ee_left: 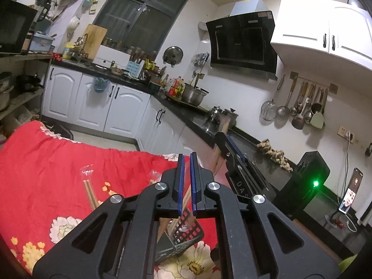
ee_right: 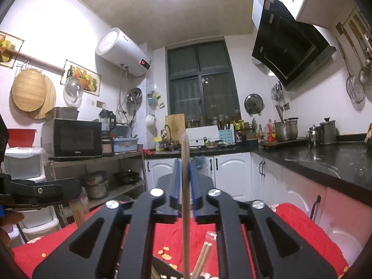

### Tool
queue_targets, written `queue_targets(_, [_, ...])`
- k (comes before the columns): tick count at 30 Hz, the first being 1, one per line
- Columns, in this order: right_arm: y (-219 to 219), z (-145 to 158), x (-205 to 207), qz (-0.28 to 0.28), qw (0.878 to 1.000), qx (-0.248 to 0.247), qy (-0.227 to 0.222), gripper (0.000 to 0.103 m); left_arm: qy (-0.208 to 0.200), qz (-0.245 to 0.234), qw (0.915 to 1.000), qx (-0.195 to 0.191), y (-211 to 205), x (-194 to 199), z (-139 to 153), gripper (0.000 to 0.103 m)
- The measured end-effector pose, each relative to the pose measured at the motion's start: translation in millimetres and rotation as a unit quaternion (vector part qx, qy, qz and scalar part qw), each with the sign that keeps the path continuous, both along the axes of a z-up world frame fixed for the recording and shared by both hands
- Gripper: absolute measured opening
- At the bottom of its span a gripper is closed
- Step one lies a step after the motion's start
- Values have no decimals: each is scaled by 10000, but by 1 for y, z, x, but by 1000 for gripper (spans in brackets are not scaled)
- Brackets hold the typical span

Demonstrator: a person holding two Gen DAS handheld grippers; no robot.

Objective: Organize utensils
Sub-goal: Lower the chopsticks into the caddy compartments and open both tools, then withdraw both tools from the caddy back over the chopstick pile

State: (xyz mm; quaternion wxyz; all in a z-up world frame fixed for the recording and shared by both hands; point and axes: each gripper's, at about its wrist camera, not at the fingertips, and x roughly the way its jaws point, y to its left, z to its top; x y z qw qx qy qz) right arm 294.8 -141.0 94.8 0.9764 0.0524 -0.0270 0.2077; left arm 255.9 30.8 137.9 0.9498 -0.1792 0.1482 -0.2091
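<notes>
- Plainly, our right gripper was clenched on one chopstick that stood nearly upright between its blue pads, the tip rising above them and the lower end dropping toward the basket.
- Our left gripper had its fingers drawn close with a narrow gap; we could not tell whether anything was caught there, though sticks showed behind the gap.
- In the left wrist view, the black mesh basket lay tilted on the red cloth, with wooden sticks leaning in it.
- A wrapped pair of chopsticks lay loose on the cloth, well apart from the basket — not yet sorted.
- More stick ends showed in the basket under the right gripper.
- We judged the chopstick light, stiff and smooth — likely to swing or slide in a flat grip, so a hold near its middle seemed safest.
- The clear wrapper on the loose pair looked slippery; we would pinch across both sticks at mid-length rather than at the crinkled end.
</notes>
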Motion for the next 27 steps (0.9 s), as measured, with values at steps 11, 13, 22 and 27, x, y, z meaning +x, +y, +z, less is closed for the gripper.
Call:
queue_targets(11, [-22, -1, -36, 75, 9988, 59, 474, 54, 64, 219, 9995, 211, 3, -20, -8, 50])
queue_targets(13, [-27, 0, -46, 60, 9982, 12, 592, 62, 43, 273, 9994, 220, 4, -24, -8, 56])
queue_targets(22, [-39, -3, -84, 146, 9926, -130, 1201, 86, 107, 331, 9993, 106, 10, -43, -10, 92])
queue_targets(27, [-44, -8, -97, 7, 9899, -269, 1389, 89, 128, 330, 9993, 115, 8, -54, -11, 92])
